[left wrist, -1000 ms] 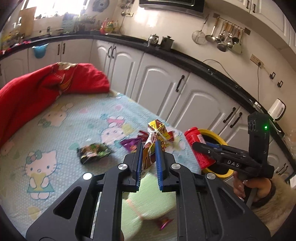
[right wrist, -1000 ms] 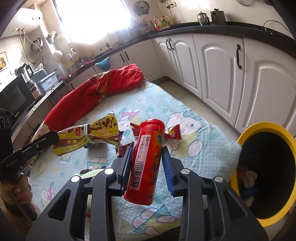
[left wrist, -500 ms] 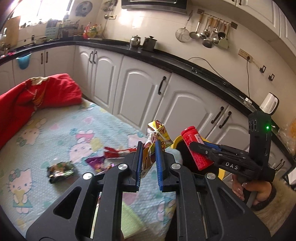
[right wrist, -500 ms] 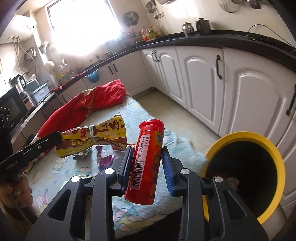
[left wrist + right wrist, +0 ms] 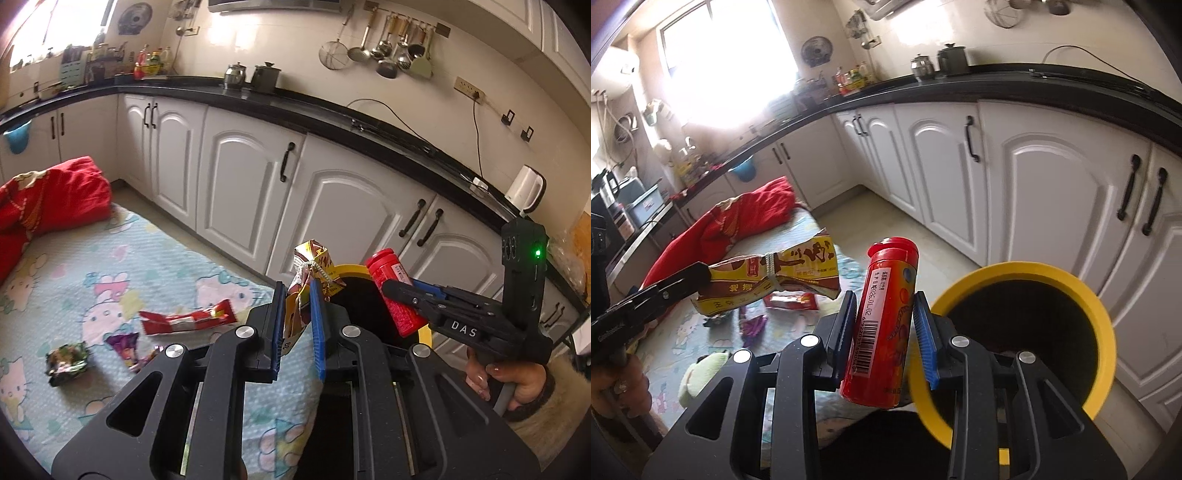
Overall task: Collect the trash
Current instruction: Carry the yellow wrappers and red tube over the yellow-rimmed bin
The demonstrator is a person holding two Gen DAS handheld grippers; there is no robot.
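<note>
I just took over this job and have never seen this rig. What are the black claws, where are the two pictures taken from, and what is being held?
No robot arm here: a person carries one hand-held gripper in each hand, with a fisheye camera on each looking along its fingers. In the left view, the left hand-held gripper is shut on a tied yellow snack bag. In the right view, the right hand-held gripper is shut on a red tube, beside the yellow-rimmed bin. Each gripper also shows in the other's picture. A red wrapper, a purple wrapper and a green wrapper lie on the cartoon sheet.
</note>
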